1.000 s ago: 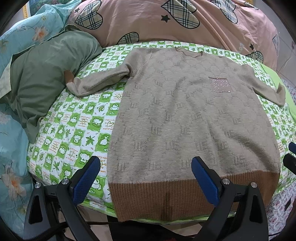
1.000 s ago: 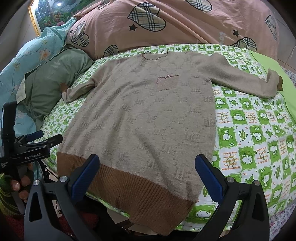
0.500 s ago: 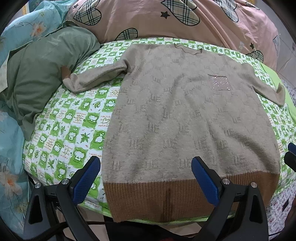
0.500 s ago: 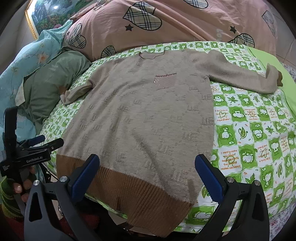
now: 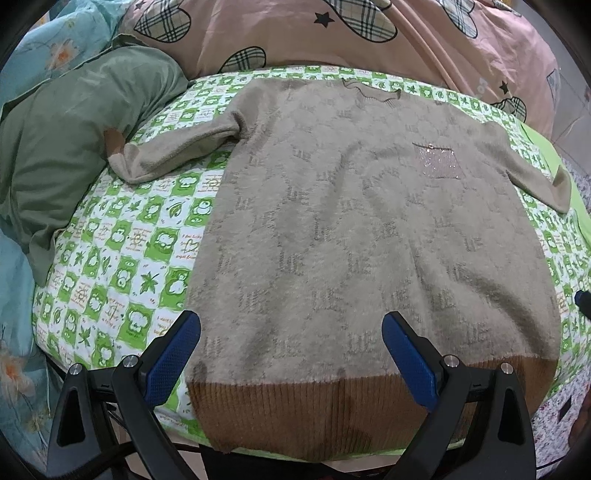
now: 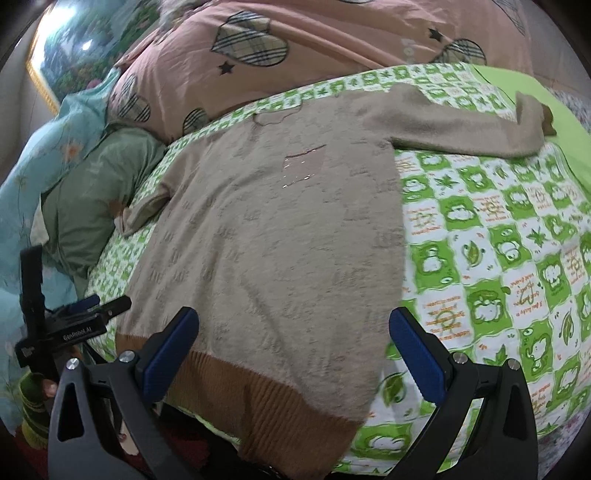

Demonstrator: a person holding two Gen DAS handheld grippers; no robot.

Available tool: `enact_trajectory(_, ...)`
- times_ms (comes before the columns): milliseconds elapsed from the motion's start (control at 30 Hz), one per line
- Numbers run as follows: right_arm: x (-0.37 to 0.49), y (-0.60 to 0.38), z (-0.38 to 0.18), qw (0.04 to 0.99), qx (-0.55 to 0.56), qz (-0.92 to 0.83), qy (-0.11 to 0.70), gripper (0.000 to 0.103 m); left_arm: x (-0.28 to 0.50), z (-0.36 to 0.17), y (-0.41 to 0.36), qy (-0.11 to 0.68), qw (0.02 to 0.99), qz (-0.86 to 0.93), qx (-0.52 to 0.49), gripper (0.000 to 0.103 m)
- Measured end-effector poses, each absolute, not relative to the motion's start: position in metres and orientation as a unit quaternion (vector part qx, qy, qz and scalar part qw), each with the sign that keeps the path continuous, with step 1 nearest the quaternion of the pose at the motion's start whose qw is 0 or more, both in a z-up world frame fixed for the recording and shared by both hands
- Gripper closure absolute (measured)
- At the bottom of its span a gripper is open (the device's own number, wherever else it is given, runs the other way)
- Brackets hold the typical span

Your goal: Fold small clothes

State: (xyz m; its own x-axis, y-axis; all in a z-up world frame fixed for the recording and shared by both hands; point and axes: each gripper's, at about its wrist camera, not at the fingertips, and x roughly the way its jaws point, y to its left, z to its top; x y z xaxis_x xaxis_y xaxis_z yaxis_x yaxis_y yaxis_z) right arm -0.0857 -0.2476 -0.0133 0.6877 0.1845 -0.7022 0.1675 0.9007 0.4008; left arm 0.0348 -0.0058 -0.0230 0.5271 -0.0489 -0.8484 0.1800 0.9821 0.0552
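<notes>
A beige knit sweater point(image 5: 354, 229) with a brown ribbed hem point(image 5: 332, 410) and a sparkly chest pocket point(image 5: 437, 162) lies flat, front up, on a green-and-white checked sheet point(image 5: 122, 251). Both sleeves are spread out: one to the left point(image 5: 177, 151), one to the right point(image 6: 461, 129). My left gripper point(image 5: 291, 354) is open and empty, hovering over the hem's left half. My right gripper point(image 6: 295, 350) is open and empty over the sweater point(image 6: 277, 240) near the hem's right corner point(image 6: 332, 417). The left gripper also shows in the right wrist view point(image 6: 74, 317).
A green garment point(image 5: 74, 147) lies at the left beside the sleeve cuff. A pink quilt with plaid hearts point(image 5: 332, 33) is heaped behind the collar. A teal floral cover point(image 5: 14, 295) is at the far left. The bed edge runs under the hem.
Both grippers have moved forward and closer to the sweater, so it looms larger. The right gripper has shifted toward the sweater's right side. The sweater has not moved.
</notes>
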Motion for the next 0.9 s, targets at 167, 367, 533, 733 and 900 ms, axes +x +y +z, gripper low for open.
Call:
enact_trajectory(167, -0.088, -0.275, -0.017, 0.882, 0.241, -0.031, 0.404, 0.000, 0.047, -0.028, -0.017, 0.486, 0.867, -0.080, 0.074, 0.004)
enact_trajectory(367, -0.095, -0.334, -0.012, 0.891, 0.280, -0.069, 0.352, 0.000, 0.060, -0.029, -0.025, 0.481, 0.870, -0.091, 0.063, 0.004)
enact_trajectory(533, -0.100, -0.419, -0.005, 0.888, 0.334, -0.123, 0.290, 0.003, 0.066, -0.032, -0.026, 0.489, 0.866, -0.088, 0.066, 0.004)
enact_trajectory(733, -0.080, -0.542, 0.001, 0.868, 0.374, -0.222, 0.240, 0.044, 0.067, -0.039, -0.038, 0.493, 0.861, -0.096, 0.078, 0.004)
enact_trajectory(900, -0.049, -0.627, -0.009, 0.842, 0.418, -0.254, 0.226, 0.047, 0.071, -0.048, -0.052, 0.507, 0.852, -0.098, 0.088, 0.004)
